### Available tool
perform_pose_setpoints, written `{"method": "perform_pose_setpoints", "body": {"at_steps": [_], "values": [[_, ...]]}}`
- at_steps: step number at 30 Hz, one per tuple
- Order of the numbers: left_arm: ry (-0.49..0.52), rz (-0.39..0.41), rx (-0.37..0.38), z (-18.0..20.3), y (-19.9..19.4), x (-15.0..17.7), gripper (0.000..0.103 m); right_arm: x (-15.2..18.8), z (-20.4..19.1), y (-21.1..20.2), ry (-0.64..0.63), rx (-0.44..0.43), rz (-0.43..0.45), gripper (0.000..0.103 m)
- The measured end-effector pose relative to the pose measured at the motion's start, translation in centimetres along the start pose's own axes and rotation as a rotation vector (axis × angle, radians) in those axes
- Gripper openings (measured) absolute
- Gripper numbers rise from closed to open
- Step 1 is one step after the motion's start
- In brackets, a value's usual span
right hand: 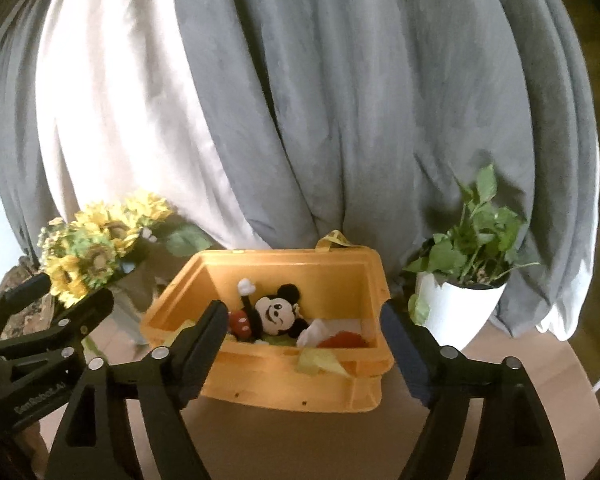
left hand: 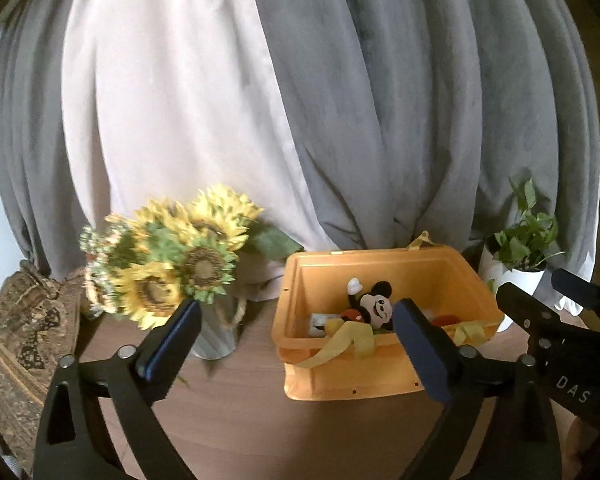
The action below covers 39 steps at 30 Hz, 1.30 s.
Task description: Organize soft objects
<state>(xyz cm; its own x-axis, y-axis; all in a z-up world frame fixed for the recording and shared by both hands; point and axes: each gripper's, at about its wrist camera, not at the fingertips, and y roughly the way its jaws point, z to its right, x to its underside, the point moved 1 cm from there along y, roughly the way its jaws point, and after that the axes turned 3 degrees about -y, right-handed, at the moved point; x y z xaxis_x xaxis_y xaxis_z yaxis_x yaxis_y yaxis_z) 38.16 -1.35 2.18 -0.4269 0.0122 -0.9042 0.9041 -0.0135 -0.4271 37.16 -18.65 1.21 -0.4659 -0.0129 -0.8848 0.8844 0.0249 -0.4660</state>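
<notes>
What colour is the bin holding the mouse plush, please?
The bin is orange, clearest in the right wrist view.

Both the left gripper (left hand: 296,320) and right gripper (right hand: 302,322) are black plastic with dark blue pads, silver screws and white lettering.

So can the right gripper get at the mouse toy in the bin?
Probably yes: the right gripper is open and empty, the orange bin has no lid, and the mouse toy lies on top, uncovered.
</notes>
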Motion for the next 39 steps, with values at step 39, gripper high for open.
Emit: {"method": "perform_pose_setpoints", "body": {"at_steps": [39], "values": [[0.005, 0.1, -0.003, -3.4, -21.4, 7.3, 0.103, 7.4, -3.6, -20.8, 0.013, 0.077, 0.073, 0.085]]}}
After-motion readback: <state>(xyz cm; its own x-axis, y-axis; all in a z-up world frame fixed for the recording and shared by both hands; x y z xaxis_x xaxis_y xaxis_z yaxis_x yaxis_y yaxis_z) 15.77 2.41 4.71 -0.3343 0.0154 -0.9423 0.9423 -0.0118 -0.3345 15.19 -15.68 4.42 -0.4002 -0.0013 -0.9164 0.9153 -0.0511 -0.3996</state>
